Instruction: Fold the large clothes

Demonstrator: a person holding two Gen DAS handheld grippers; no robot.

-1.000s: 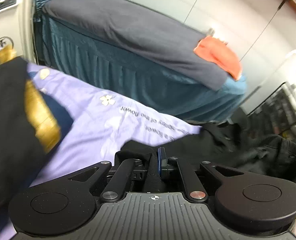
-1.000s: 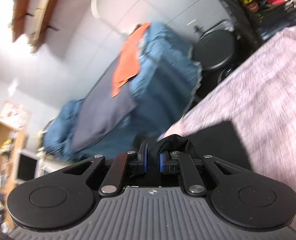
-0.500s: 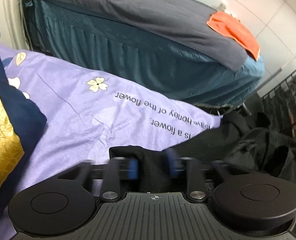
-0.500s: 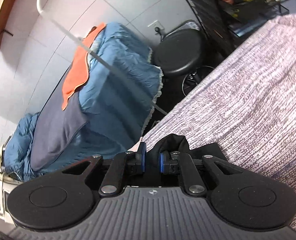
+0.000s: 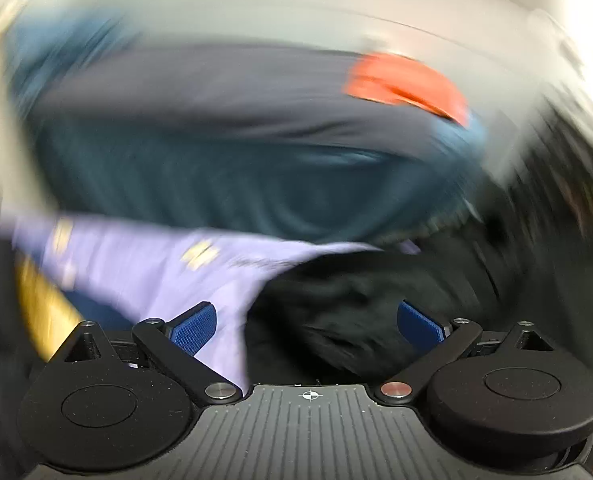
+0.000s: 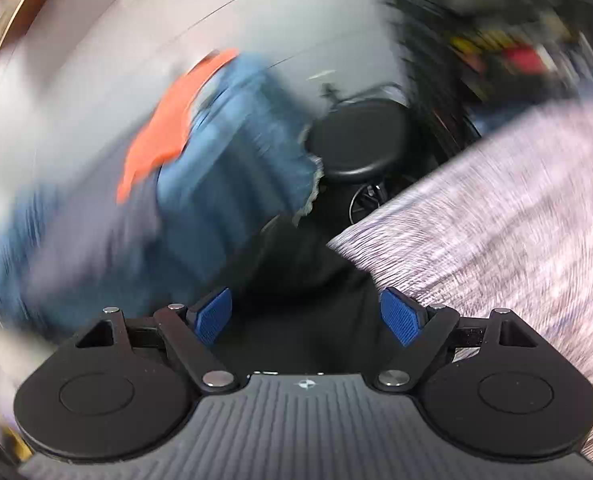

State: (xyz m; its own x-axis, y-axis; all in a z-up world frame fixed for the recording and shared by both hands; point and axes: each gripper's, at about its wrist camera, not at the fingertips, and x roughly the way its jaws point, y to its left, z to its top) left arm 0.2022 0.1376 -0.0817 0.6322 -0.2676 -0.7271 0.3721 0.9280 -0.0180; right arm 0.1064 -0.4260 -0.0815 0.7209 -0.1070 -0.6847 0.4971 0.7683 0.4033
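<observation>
Black garment (image 5: 348, 320) lies heaped on the lilac flowered sheet (image 5: 148, 264), let go so that it can be regripped, by the look of it. Left gripper (image 5: 308, 322) gapes wide, empty. Right gripper (image 6: 308, 316) is opening over dark cloth (image 6: 312, 280), pads clear. One garment, two grippers.

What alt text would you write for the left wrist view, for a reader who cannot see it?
The left gripper stands wide open over a black garment, its blue pads not touching it. The garment lies on a lilac flowered sheet; behind, blurred by motion, stands a teal-skirted bed with an orange cloth.
</observation>
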